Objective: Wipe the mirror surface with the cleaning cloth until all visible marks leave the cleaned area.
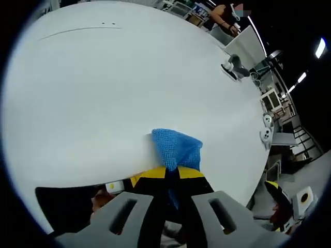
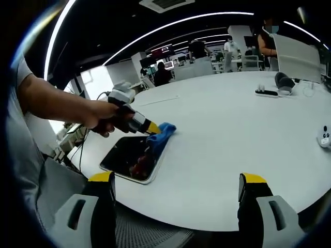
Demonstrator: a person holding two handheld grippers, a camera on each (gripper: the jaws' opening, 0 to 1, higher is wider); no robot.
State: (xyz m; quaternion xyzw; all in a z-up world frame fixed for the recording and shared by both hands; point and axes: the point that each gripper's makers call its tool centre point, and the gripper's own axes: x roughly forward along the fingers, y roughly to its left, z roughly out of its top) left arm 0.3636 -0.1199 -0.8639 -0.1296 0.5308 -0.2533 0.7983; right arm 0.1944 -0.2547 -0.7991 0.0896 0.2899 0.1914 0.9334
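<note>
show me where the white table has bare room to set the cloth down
Bare: the wide stretch of the white round table between the flat rectangular mirror and the small items by the far rim. Crowded: the mirror's far end, where the left gripper holds the blue woven cloth.

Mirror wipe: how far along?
Done: the left tool has the blue cloth clamped and down at the far end of the mirror on the white table. In hand: wiping that end. Left: the rest of the glass; marks can't be judged here. Right tool is open, idle.
</note>
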